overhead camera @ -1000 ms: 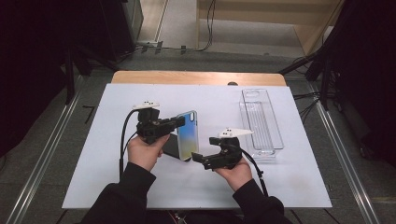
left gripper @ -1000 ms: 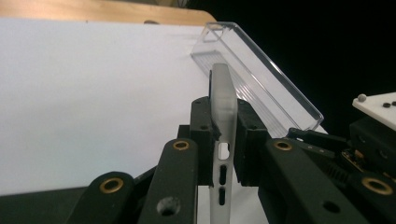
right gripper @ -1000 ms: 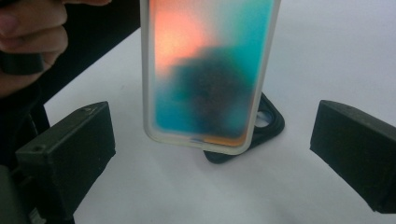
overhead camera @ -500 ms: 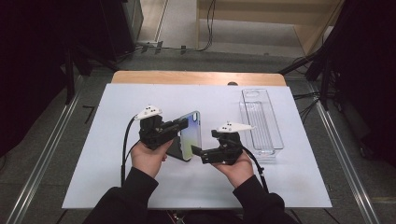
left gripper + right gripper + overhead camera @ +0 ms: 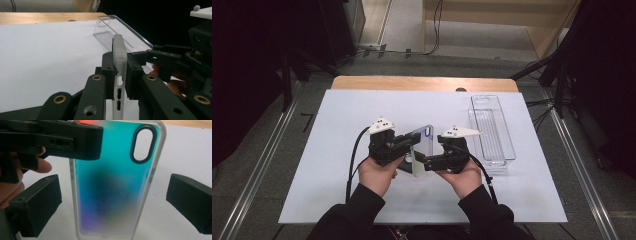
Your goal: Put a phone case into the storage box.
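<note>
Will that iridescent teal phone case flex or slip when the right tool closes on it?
The iridescent teal phone case with frosted rim is a thin empty shell, so probably light and bendy. The left tool pinches one edge only, so it may pivot. Its glossy back looks slippery.

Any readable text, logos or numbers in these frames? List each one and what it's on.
None: there is no readable text in any view.
Phone case: iridescent teal-to-purple back, no brand or lettering visible.
Clear plastic tray: only moulded ridges, no label.
Left hand-held gripper and right hand-held gripper: black parts with screws and holes, no markings.
White table sheet: blank.
</note>
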Demonstrator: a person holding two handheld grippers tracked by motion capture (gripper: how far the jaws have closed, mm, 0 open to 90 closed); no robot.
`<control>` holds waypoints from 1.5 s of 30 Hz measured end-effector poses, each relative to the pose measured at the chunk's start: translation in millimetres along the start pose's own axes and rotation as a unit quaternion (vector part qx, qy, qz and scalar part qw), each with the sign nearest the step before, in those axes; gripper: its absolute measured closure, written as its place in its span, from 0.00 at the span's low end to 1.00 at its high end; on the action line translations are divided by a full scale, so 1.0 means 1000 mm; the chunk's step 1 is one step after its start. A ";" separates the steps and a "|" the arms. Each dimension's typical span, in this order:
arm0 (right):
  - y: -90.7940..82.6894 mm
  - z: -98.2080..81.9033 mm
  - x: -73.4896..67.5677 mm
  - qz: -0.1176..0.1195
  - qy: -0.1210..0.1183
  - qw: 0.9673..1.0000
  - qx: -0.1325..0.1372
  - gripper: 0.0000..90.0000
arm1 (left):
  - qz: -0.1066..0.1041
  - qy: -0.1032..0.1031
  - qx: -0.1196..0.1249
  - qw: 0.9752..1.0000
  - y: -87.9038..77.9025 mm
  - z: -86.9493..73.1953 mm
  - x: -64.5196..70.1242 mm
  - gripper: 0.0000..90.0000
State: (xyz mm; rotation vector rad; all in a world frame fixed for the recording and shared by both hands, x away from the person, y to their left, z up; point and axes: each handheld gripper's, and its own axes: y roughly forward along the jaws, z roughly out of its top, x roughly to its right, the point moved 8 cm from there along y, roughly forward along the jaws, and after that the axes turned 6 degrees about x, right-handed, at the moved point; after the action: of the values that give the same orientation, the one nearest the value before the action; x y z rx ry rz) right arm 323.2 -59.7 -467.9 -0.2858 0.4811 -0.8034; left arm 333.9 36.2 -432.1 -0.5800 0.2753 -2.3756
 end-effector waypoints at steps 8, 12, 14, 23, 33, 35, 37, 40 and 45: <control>0.002 0.000 0.001 -0.008 0.001 1.000 -0.003 0.01 | -0.011 -0.012 0.000 1.000 0.001 -0.001 0.006 0.90; 0.000 0.002 0.001 -0.005 0.002 1.000 0.003 0.09 | -0.016 -0.019 -0.003 1.000 0.002 -0.002 0.009 0.90; 0.001 0.002 0.001 -0.007 0.000 1.000 0.005 0.09 | -0.019 -0.018 -0.005 1.000 0.003 -0.003 0.011 0.90; -0.001 0.002 0.001 -0.010 -0.009 1.000 0.002 0.16 | -0.039 -0.033 0.008 0.999 0.002 -0.001 0.013 0.81; -0.002 0.000 0.011 -0.012 -0.004 1.000 -0.010 0.16 | -0.042 -0.056 -0.003 0.998 -0.007 0.005 0.008 0.51; -0.003 0.000 0.015 -0.013 -0.002 1.000 -0.010 0.16 | -0.048 -0.057 -0.007 0.997 -0.008 0.005 0.006 0.49; -0.004 0.001 0.018 -0.015 -0.001 1.000 -0.011 0.16 | -0.055 -0.059 -0.012 0.997 -0.009 0.004 0.004 0.46; -0.005 0.000 0.025 -0.017 -0.002 1.000 -0.014 0.16 | -0.061 -0.064 -0.018 0.996 -0.011 0.003 0.000 0.44; -0.007 0.001 0.031 -0.011 -0.013 1.000 -0.018 0.16 | -0.076 -0.058 -0.036 0.995 -0.016 0.000 -0.004 0.39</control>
State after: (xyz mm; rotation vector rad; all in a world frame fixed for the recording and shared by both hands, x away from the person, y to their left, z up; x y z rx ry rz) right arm 338.3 -87.4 -473.8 -0.3356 0.4683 -0.8116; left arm 327.9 50.9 -428.0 -0.7952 0.2733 -2.4745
